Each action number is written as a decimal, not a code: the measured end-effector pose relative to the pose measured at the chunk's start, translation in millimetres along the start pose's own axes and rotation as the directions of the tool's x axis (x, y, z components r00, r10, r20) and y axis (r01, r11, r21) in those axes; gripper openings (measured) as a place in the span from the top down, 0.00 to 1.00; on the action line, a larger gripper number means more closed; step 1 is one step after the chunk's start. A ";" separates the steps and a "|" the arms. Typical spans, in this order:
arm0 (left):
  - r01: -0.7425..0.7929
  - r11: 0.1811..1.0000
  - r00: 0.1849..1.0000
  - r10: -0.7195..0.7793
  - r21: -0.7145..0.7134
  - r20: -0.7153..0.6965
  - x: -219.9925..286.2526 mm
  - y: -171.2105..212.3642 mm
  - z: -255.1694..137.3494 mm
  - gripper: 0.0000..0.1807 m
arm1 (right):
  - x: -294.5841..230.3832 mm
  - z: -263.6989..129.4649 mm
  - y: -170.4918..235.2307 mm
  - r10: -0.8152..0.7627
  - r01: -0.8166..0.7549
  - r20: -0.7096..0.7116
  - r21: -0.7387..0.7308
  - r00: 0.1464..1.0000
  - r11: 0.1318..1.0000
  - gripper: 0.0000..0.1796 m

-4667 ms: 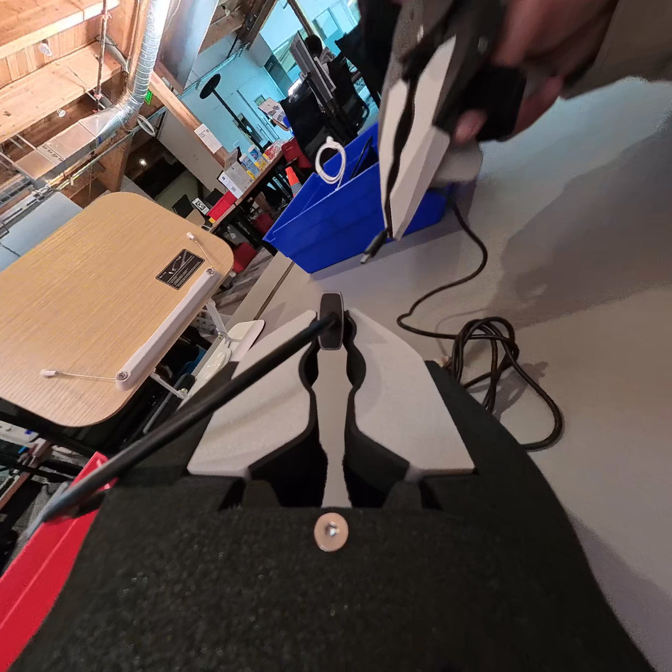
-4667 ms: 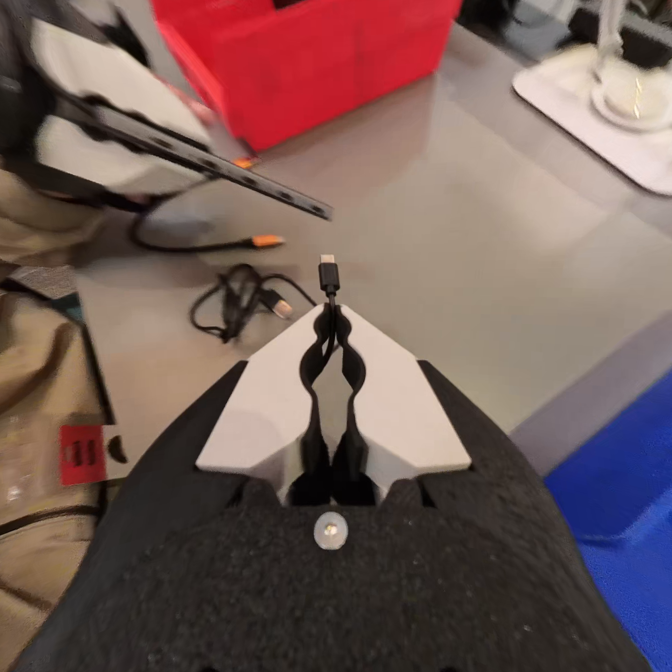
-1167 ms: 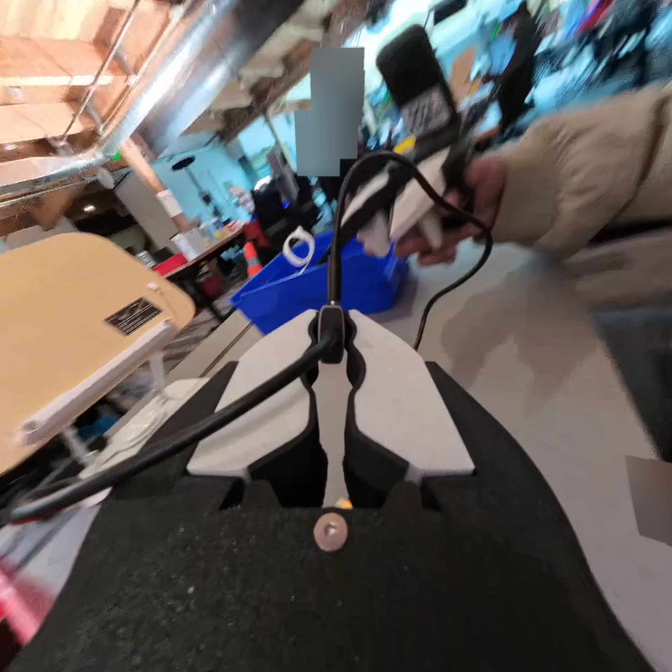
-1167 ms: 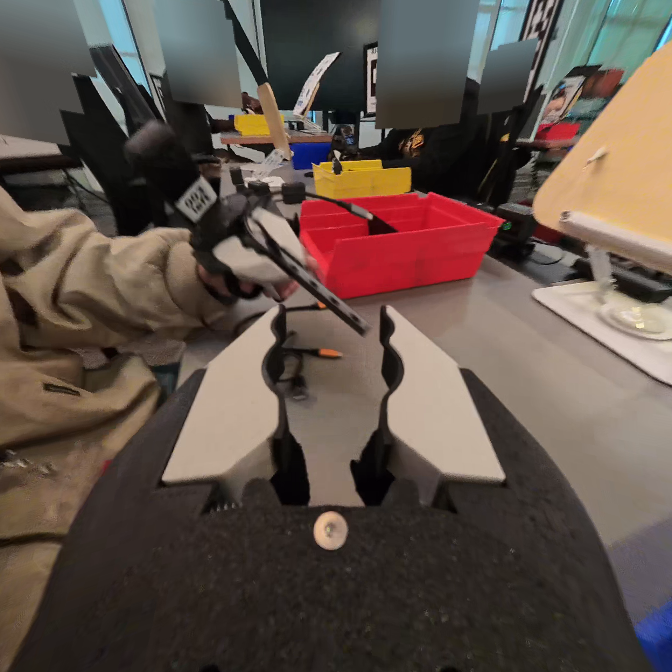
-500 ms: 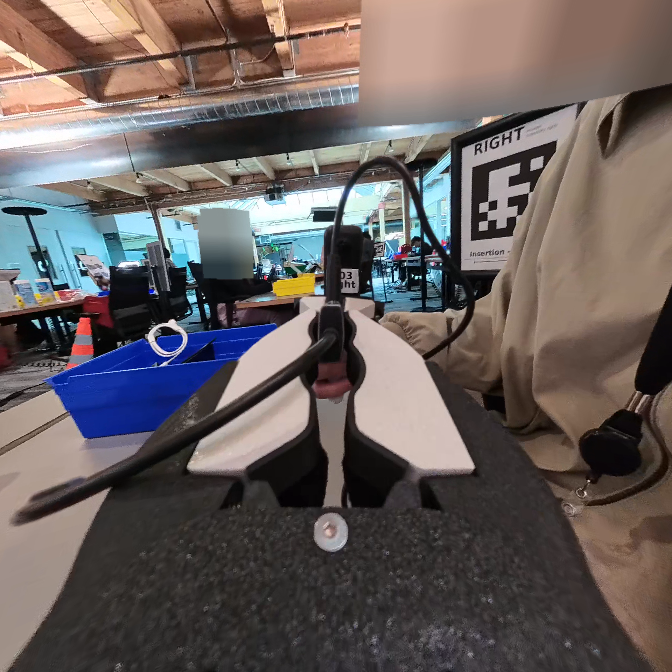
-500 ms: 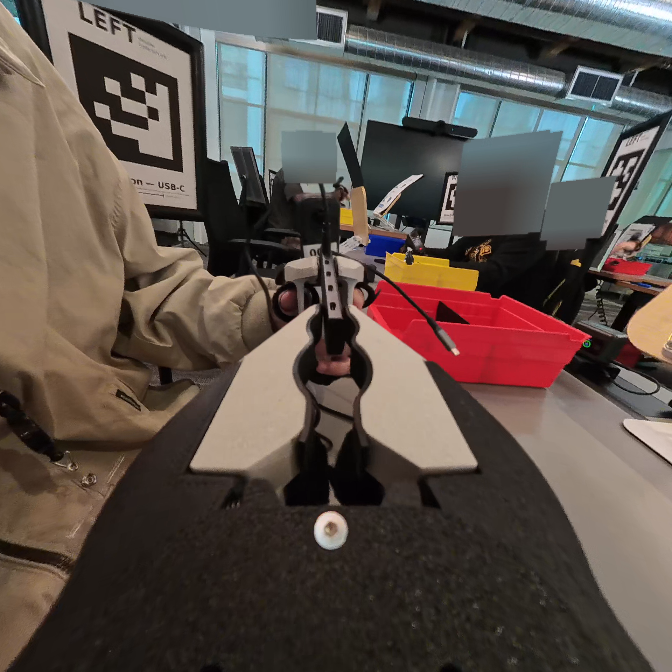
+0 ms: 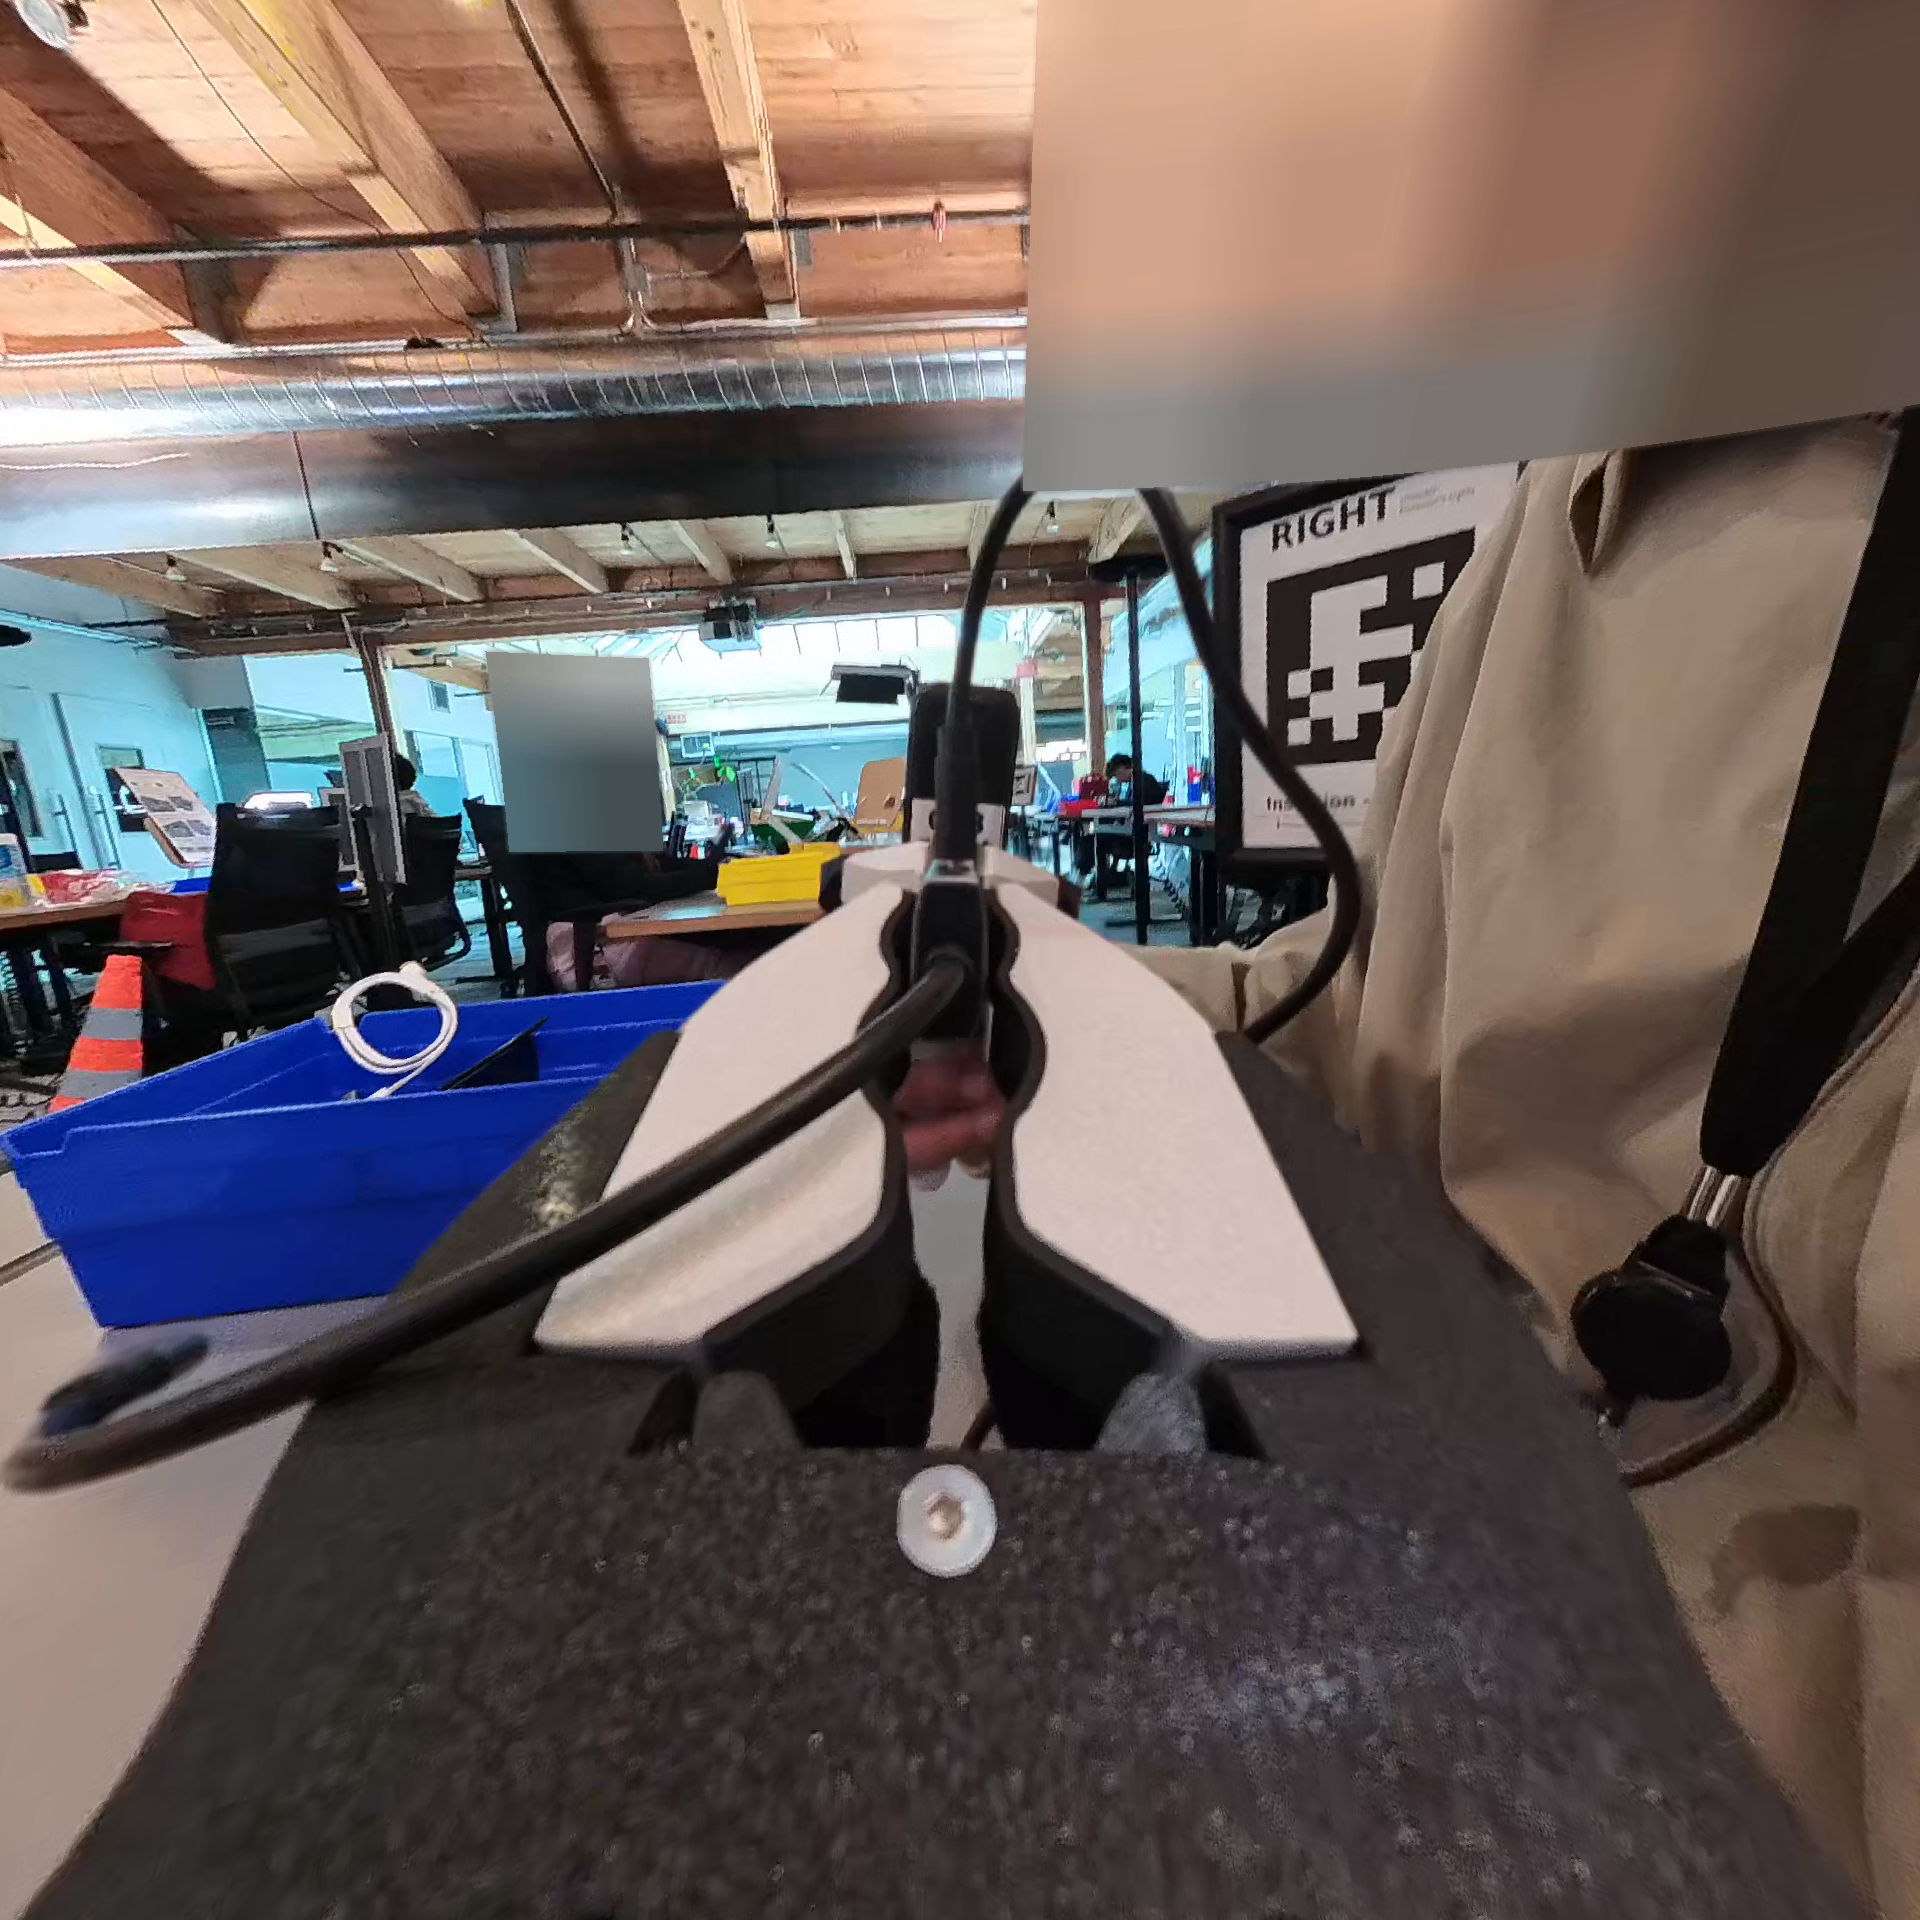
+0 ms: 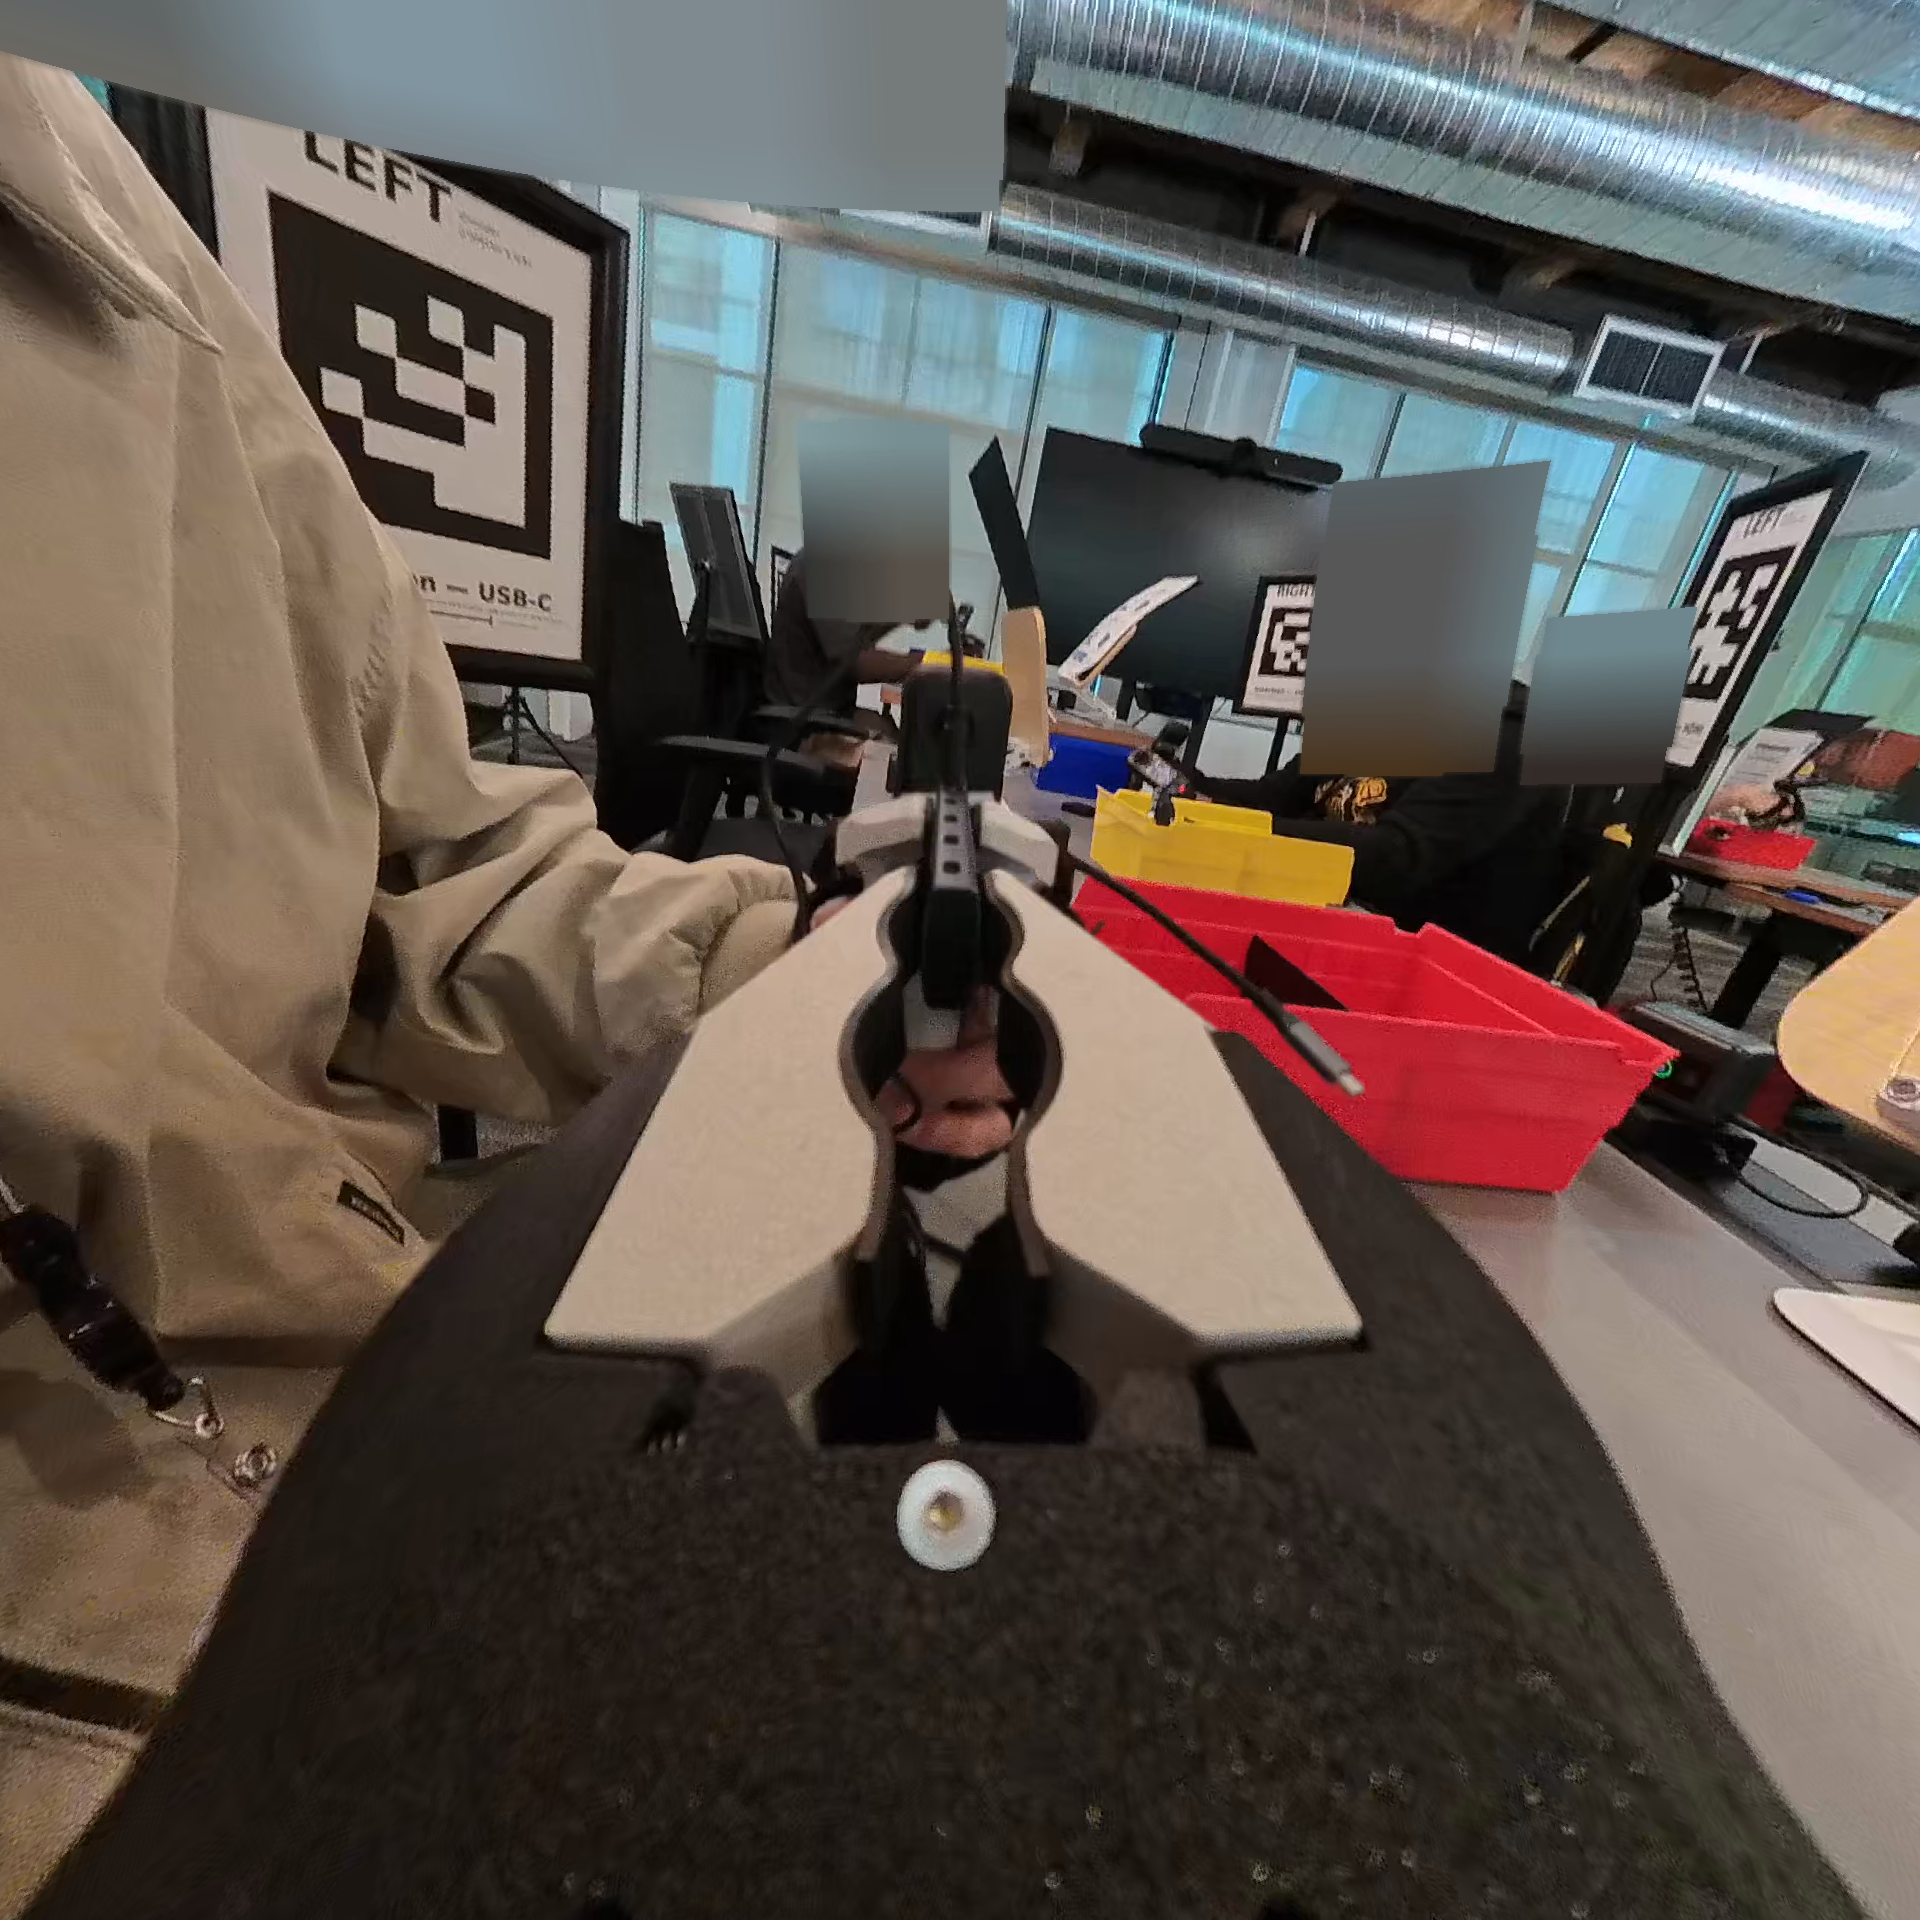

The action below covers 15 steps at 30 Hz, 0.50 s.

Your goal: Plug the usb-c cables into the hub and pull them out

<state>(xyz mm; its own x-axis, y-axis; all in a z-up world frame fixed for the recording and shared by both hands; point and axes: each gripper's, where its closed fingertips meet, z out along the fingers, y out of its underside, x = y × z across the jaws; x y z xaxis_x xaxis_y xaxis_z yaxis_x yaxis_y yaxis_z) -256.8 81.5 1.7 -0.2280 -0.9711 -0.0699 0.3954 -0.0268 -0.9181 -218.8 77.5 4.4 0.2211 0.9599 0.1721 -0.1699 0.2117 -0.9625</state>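
We are clamping the slim dark metal hub [image 7: 943, 935] in our left hand-held gripper [image 7: 945, 920], while our right hand-held gripper [image 8: 948, 935] is pinching the black usb-c cable plug [image 8: 948, 951] against the hub's end.

Grippers nose to nose: left gripper [image 7: 948, 940] and right gripper [image 8: 940, 966] meet tip to tip, no gap ahead of either. Beige sleeve [image 8: 436, 914] blocks left of the right tool; red bin [image 8: 1455, 1081] blocks right-forward. Blue bin [image 7: 260, 1143] stands left-forward of the left tool. Grey tabletop [image 8: 1704, 1434] lies open right of the right tool.
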 end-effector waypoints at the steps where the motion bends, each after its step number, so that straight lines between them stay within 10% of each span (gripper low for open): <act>1: -0.009 1.000 1.000 0.009 -0.016 0.000 0.1 1.8 -0.2 0.94 | 0.0 0.6 3.4 0.007 -0.007 0.000 -0.021 1.000 1.000 0.95; 15: -0.015 0.999 1.000 0.015 -0.039 -0.010 3.1 10.1 3.0 0.94 | -4.6 11.9 14.9 0.006 -0.007 -0.019 -0.032 1.000 0.999 0.95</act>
<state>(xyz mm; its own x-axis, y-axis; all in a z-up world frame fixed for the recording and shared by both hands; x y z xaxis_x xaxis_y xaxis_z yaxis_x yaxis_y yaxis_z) -250.8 77.5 -6.6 -0.2313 -0.9690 -0.0874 0.3636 -0.0027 -0.9315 -233.8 78.5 -8.3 0.2387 0.9574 0.1623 -0.1406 0.1995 -0.9698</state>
